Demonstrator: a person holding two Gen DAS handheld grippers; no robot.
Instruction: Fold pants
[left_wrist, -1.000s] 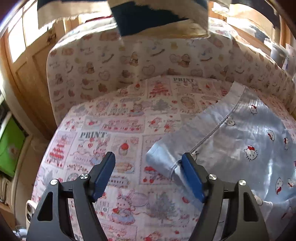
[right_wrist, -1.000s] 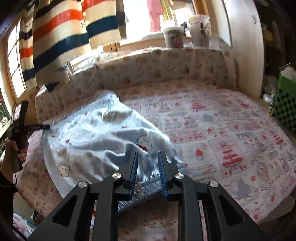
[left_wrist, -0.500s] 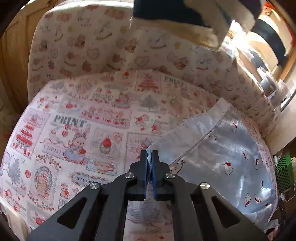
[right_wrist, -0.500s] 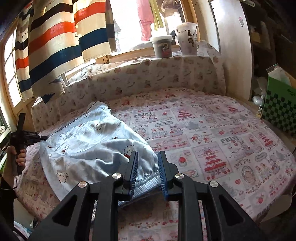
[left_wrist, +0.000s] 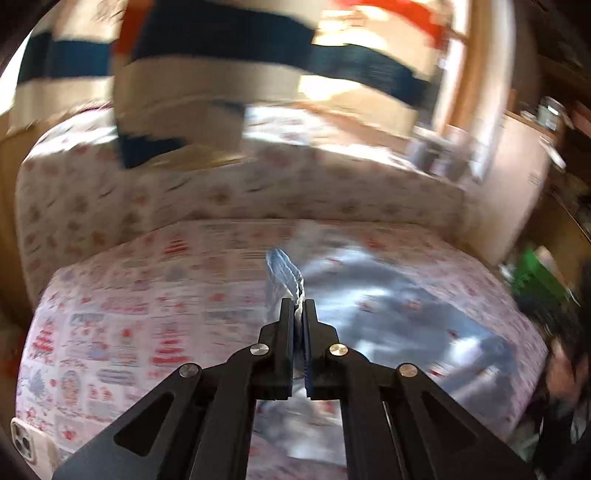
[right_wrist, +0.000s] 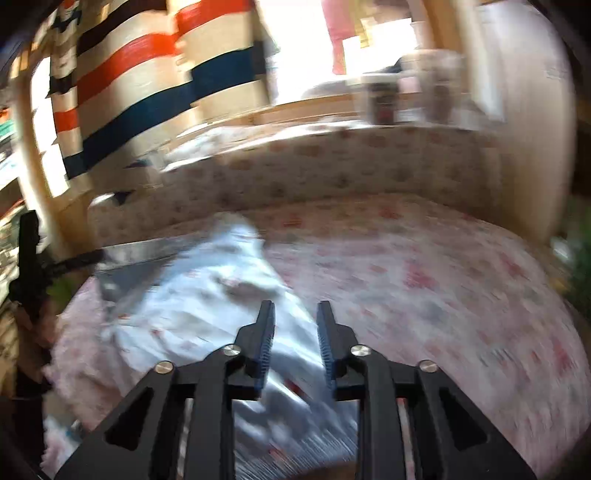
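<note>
At the far left, a phone (left_wrist: 23, 445) lies on the edge of the bed (left_wrist: 122, 317), which is covered in a pink patchwork print. Next along, the left gripper (left_wrist: 299, 308) has its jaws pressed together on a corner of the pale blue pants (left_wrist: 399, 314), pinching the hem so that a small flap of cloth stands up above the tips. From that pinch the garment spreads to the right across the mattress, mostly flat but rumpled, with small cartoon figures printed on it.

Further right, the right gripper (right_wrist: 292, 314) is over the other end of the pants (right_wrist: 207, 317), the gathered edge. Its jaws are opening, with fabric lying between and beneath them; the picture is smeared by motion, so I can't say for sure, but the pads seem no longer to press on the cloth. Beyond, a striped blanket (right_wrist: 155, 88) hangs by the window.

As for progress, the folding looks barely begun. No clean fold shows anywhere; the pants are spread nearly full size. One corner is gripped for carrying over, and every fold is still to be made.
</note>
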